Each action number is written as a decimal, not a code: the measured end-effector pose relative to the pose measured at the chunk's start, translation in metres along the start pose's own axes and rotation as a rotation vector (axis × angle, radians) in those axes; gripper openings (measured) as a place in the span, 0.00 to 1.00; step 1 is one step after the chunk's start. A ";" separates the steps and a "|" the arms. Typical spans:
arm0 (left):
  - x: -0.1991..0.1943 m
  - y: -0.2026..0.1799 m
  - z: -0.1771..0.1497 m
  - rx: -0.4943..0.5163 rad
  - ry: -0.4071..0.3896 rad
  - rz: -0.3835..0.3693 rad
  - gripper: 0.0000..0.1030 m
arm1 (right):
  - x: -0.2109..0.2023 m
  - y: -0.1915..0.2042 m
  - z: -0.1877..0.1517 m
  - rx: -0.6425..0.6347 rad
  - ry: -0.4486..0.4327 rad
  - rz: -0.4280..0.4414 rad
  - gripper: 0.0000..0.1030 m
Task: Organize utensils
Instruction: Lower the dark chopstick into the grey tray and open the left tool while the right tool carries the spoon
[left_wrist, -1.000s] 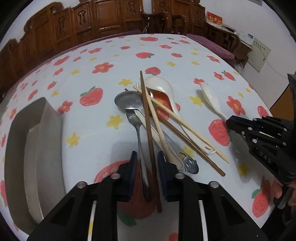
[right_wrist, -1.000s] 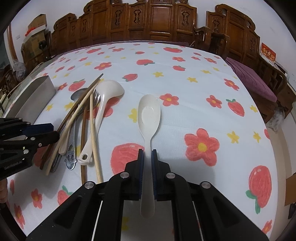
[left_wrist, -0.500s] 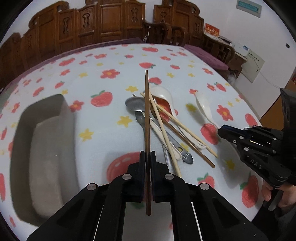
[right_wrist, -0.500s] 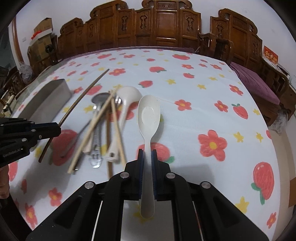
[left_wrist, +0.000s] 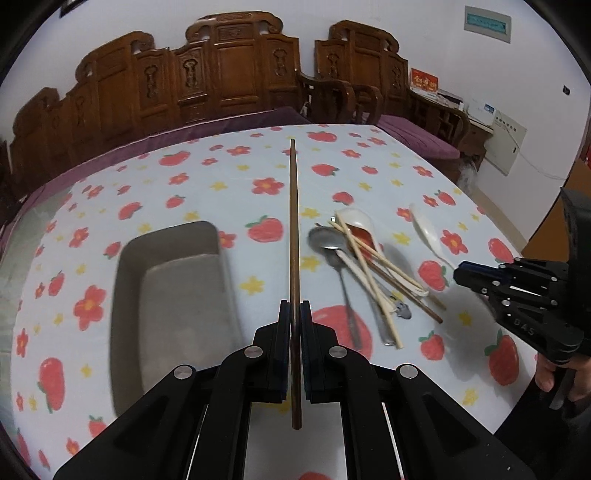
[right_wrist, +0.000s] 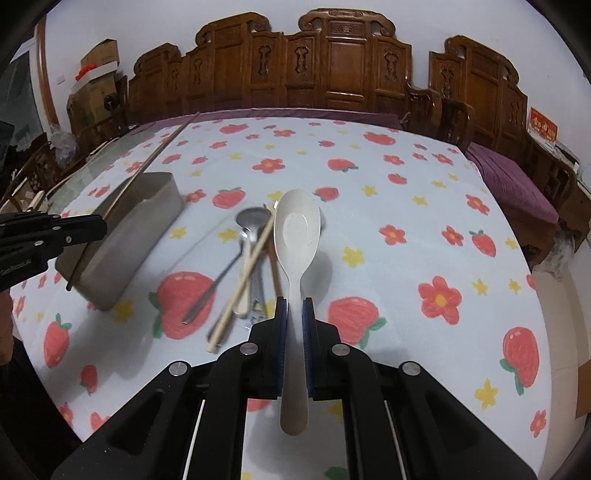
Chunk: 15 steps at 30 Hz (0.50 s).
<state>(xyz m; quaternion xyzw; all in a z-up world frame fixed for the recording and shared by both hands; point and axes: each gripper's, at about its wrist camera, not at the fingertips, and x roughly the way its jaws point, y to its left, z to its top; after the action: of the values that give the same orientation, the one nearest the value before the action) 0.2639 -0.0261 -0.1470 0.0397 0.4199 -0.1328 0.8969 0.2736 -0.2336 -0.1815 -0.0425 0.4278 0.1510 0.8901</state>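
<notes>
My left gripper is shut on a dark brown chopstick and holds it in the air, pointing forward, just right of the grey rectangular tray. My right gripper is shut on the handle of a white spoon, lifted above the table. A pile of utensils lies on the cloth: a metal spoon, a white ladle, pale and brown chopsticks. The pile also shows in the right wrist view, left of the held spoon, with the tray further left.
The table has a white cloth printed with strawberries and flowers. Carved wooden chairs line the far side. The right gripper shows at the right edge of the left wrist view. The left gripper shows at the left edge of the right wrist view.
My left gripper closed on the brown chopstick, lifted it out of the pile and moved left towards the tray. My right gripper lifted the white spoon off the cloth and rose.
</notes>
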 end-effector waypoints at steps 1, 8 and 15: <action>-0.002 0.006 0.000 0.001 -0.005 0.012 0.04 | -0.003 0.004 0.003 -0.008 -0.004 0.000 0.09; -0.002 0.041 -0.006 -0.027 0.008 0.061 0.04 | -0.018 0.041 0.025 -0.056 -0.042 0.021 0.09; 0.009 0.074 -0.014 -0.080 0.054 0.078 0.04 | -0.027 0.078 0.041 -0.105 -0.072 0.058 0.09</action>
<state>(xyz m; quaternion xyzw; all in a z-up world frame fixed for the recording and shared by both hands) 0.2794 0.0458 -0.1664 0.0236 0.4470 -0.0797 0.8907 0.2647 -0.1578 -0.1311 -0.0714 0.3881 0.2002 0.8968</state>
